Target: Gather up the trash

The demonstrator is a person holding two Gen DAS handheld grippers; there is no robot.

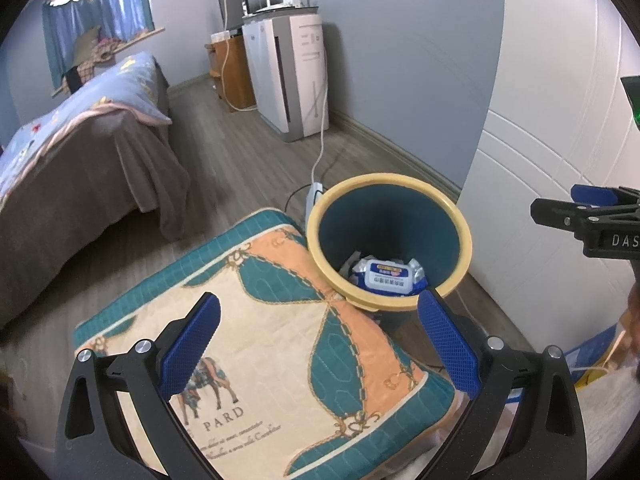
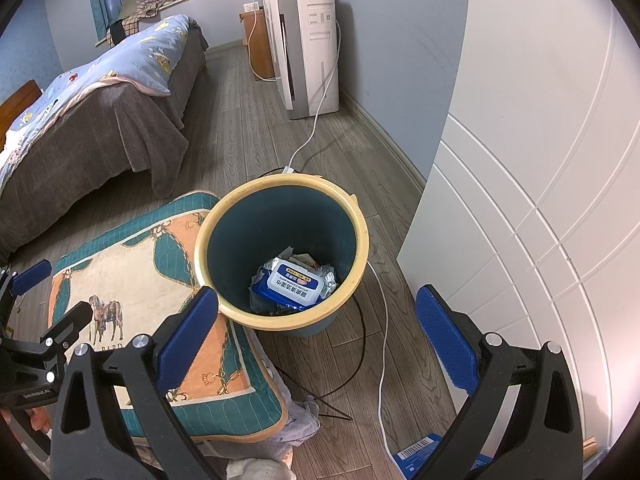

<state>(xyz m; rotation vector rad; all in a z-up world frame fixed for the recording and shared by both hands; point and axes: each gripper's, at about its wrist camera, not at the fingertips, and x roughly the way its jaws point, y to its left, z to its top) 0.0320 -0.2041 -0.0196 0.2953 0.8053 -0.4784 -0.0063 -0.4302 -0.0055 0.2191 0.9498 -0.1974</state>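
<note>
A dark teal trash bin with a yellow rim (image 1: 466,236) (image 2: 362,240) stands on the wood floor beside a patterned cushion. Inside it lies a blue wet-wipes pack (image 1: 392,276) (image 2: 294,282) on crumpled wrappers. My left gripper (image 1: 320,316) is open and empty, above the cushion and just short of the bin. My right gripper (image 2: 318,308) is open and empty, above the bin's near rim. The right gripper also shows at the right edge of the left wrist view (image 1: 580,208), and the left gripper at the left edge of the right wrist view (image 2: 44,292).
A teal and orange cushion (image 1: 260,344) (image 2: 132,320) lies left of the bin. White and black cables (image 2: 384,344) trail on the floor. A blue box (image 2: 420,452) lies near the white wardrobe (image 2: 540,200). A bed (image 2: 100,92) and an air purifier (image 2: 312,48) stand farther back.
</note>
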